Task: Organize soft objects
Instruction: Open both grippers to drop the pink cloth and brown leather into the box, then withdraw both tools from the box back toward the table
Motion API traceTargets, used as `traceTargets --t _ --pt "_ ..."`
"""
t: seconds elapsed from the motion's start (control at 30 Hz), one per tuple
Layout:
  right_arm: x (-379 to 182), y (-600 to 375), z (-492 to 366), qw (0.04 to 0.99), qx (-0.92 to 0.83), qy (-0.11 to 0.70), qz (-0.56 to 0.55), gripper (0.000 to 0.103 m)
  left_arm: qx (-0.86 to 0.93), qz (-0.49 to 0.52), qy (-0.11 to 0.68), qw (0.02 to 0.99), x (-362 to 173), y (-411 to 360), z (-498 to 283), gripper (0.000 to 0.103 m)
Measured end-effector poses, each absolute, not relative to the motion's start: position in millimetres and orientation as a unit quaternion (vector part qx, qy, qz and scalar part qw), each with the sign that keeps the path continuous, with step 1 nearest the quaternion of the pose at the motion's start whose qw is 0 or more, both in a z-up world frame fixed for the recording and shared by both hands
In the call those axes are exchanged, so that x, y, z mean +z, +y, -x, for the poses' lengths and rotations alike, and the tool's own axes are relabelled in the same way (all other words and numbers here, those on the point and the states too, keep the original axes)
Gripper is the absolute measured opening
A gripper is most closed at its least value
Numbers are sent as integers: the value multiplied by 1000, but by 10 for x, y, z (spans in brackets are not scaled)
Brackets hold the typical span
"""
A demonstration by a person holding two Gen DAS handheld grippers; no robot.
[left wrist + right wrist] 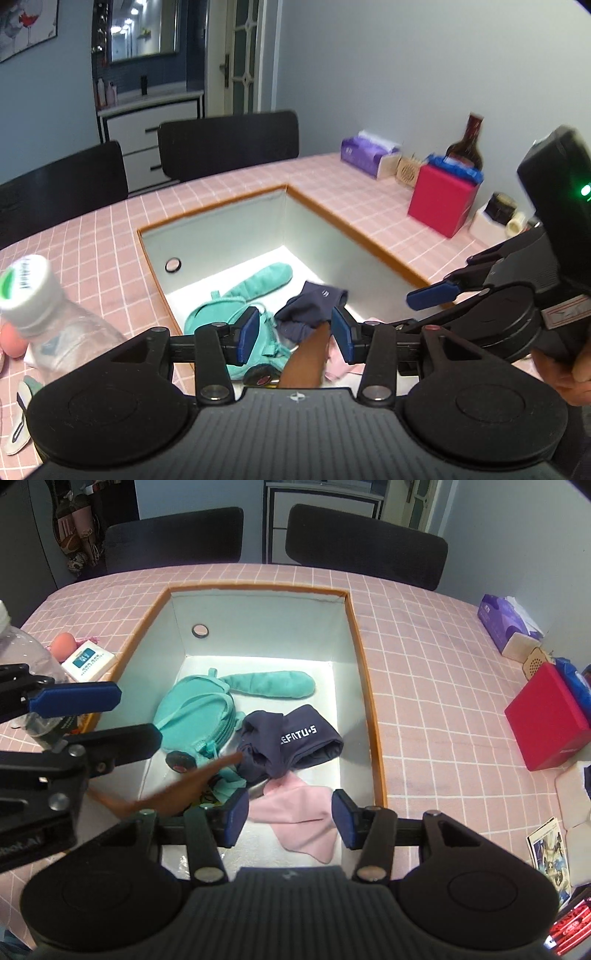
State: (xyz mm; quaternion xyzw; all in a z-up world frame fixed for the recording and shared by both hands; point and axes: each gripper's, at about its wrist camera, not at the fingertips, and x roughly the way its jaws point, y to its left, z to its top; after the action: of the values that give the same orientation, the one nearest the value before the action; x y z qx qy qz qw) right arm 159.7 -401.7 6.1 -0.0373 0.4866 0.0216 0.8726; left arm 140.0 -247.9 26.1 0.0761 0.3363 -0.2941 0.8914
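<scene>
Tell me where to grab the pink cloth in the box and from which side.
Take the pink cloth at its near corner, coming straight down from above with the right tongs. It lies flat on the box floor, and its far edge is tucked under the navy garment.

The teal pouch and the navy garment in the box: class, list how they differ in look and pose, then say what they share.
1. The teal pouch is a rounded, zipped shape; the navy garment is a crumpled, folded bundle.
2. The navy garment carries white lettering; the teal pouch shows none.
3. The teal pouch lies toward the left side of the box; the navy garment lies to its right, overlapping the pink cloth.

Shared: both are soft items lying inside the box.
</scene>
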Motion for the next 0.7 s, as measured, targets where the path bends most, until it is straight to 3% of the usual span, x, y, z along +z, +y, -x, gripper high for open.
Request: traceTargets --t 0.7 --pt "415 -3343 -563 924 38 379 37 67 -351 -68 219 908 593 -1555 -416 51"
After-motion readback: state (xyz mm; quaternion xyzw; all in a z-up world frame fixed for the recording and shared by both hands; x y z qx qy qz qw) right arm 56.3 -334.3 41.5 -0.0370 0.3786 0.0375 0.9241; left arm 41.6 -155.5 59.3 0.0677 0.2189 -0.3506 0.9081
